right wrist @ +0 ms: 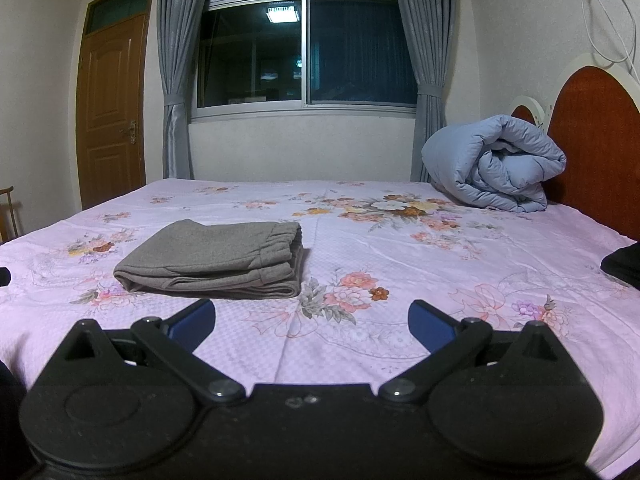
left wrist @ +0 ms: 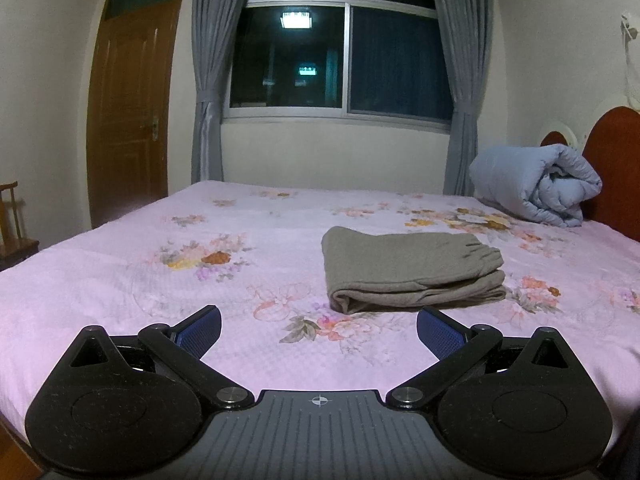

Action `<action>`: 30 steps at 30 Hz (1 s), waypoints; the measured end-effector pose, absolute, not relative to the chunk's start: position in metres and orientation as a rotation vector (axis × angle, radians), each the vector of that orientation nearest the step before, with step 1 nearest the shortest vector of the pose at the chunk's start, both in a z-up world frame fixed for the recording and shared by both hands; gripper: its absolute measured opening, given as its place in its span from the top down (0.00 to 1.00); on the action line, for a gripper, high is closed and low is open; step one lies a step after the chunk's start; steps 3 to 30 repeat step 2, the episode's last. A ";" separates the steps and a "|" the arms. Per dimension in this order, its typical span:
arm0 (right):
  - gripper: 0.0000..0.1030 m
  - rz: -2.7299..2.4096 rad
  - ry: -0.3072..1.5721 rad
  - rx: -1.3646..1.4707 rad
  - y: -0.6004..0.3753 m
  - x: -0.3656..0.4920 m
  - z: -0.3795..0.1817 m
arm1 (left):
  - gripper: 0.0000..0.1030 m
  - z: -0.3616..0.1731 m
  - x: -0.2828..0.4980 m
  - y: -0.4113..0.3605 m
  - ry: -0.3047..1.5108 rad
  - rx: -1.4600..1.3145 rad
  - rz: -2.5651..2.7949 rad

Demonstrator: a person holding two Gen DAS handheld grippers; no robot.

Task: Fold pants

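The pants (left wrist: 412, 270) lie folded into a neat grey stack on the bed (left wrist: 120, 280), elastic waistband on top at the right end, the rounded fold at the left. The left tool (left wrist: 319, 330) hangs low over the pink flowered sheet, its blue pads (left wrist: 200, 330) spread wide with nothing between them, and the stack sits just beyond it, a little right of centre, apart from both fingers. The right tool (right wrist: 312, 322) is spread wide too, empty, over bare sheet; from its side the pants (right wrist: 212, 260) lie ahead and to the left, just past its left pad (right wrist: 192, 324) but not touching it. At the head of the bed a rolled pale blue quilt (right wrist: 492, 164) leans by the reddish headboard (right wrist: 592, 136), well apart from the pants. Behind the bed a dark window (left wrist: 340, 56) reflects a ceiling light, grey curtains (left wrist: 208, 72) tied back on either side, and a wooden door (left wrist: 128, 112) stands closed on the left wall. A white cable (right wrist: 608, 20) trails down the wall above the headboard.
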State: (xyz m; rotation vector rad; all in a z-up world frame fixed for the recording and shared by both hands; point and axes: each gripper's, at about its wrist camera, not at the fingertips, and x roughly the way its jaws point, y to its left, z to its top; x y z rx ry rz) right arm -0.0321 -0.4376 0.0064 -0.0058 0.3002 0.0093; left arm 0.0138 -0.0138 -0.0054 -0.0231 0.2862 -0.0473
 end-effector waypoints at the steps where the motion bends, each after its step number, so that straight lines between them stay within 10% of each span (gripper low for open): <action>1: 0.06 0.009 0.299 -0.005 -0.437 -0.032 0.006 | 0.00 -0.005 0.013 -0.014 0.283 -0.025 -0.049; 30: 0.06 0.009 0.298 -0.005 -0.437 -0.032 0.006 | 0.00 -0.005 0.014 -0.013 0.287 -0.029 -0.054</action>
